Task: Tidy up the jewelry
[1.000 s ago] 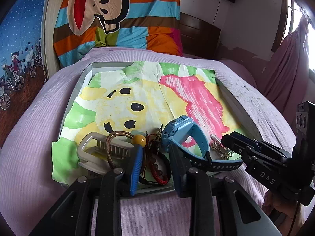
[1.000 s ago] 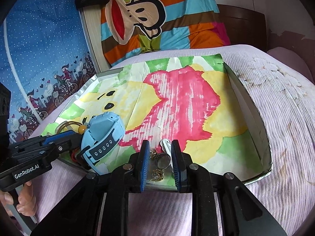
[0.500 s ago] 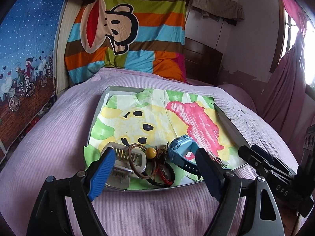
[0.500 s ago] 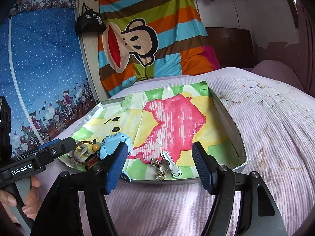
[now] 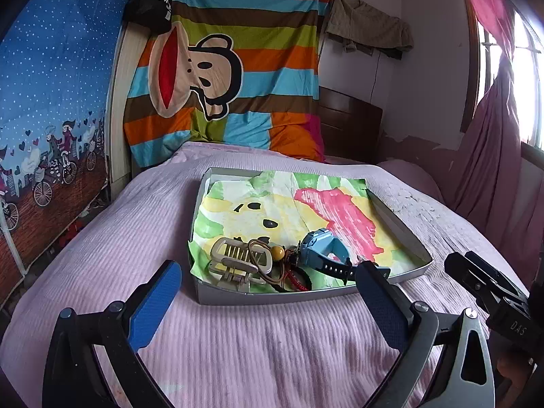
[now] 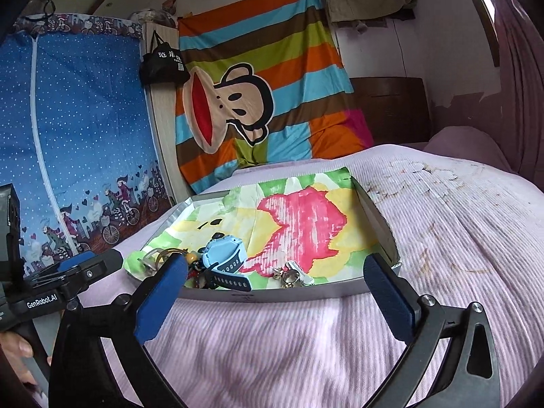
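- My left gripper point(image 5: 268, 302): jaws spread wide, having just been opening, nothing between the blue pads. It hangs over the lilac bedspread point(image 5: 272, 346), short of the tray's near wall.
- My right gripper point(image 6: 272, 292): same state, jaws just opened to full spread, nothing pinched. Pads sit either side of the tray's near edge as seen from its own camera, not touching it.
- Shallow grey tray point(image 5: 285, 297) lies flat on the bed, lined with a painted paper sheet point(image 5: 326, 204) in yellow, green and pink.
- All jewelry sits along the tray's near side. At the near left corner: a beige claw hair clip point(image 5: 238, 258), lying on its side.
- Just right of the clip, touching it: a brown hair tie with a yellow bead point(image 5: 279, 252).
- Red beaded bracelet point(image 5: 296, 281) beneath and in front of the bead, partly hidden; its full shape I cannot tell.
- Blue watch point(image 5: 321, 250), dark strap trailing right toward the near wall. In the right view the watch point(image 6: 224, 258) stands tilted on its band.
- Small metal pieces point(image 6: 292, 273), ring-like and a silvery clip, lie apart from the watch, further right on the pink-and-green patch. Too small to sort.
- Left view catches the other gripper's black body at far right; right view shows my left hand point(image 6: 20, 357) on its handle at lower left.
- Striped monkey blanket point(image 5: 221, 78) hangs behind the bed.
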Available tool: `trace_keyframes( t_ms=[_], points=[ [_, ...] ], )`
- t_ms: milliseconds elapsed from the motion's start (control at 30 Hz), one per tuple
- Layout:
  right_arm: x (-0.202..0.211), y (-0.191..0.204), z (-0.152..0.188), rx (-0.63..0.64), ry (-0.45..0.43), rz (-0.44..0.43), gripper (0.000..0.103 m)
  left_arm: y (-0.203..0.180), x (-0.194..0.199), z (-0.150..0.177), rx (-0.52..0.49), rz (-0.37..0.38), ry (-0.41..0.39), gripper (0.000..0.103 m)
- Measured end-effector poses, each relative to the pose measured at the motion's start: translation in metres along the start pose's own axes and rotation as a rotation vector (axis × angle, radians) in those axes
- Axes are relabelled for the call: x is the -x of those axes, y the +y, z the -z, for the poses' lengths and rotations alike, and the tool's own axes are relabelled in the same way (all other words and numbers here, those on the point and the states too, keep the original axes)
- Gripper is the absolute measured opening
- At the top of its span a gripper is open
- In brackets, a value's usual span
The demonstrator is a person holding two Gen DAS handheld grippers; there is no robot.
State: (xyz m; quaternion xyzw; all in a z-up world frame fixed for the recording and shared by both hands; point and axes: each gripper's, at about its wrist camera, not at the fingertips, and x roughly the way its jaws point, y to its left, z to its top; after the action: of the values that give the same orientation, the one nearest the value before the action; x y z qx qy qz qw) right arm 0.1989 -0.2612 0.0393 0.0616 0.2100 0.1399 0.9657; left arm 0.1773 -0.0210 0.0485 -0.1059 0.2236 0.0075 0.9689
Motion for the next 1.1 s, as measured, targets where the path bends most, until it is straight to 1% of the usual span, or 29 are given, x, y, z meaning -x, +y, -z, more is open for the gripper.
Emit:
trace_keyframes(
  t_ms=[333, 833, 1100],
  points=[
    [0.041, 0.017, 0.013, 0.008, -0.043, 0.008, 0.102, 0.007, 0.039, 0.016, -0.028, -0.023, -0.050, 0.103],
    [0.098, 0.032, 0.046, -0.019, -0.046, 0.034, 0.102, 0.027, 0.093, 0.045, -0.060, -0.036, -0.064, 0.103],
    [0.121, 0.049, 0.065, 0.023, -0.049, 0.047, 0.102, 0.036, 0.111, 0.062, -0.062, -0.053, -0.069, 0.103]
  ],
)
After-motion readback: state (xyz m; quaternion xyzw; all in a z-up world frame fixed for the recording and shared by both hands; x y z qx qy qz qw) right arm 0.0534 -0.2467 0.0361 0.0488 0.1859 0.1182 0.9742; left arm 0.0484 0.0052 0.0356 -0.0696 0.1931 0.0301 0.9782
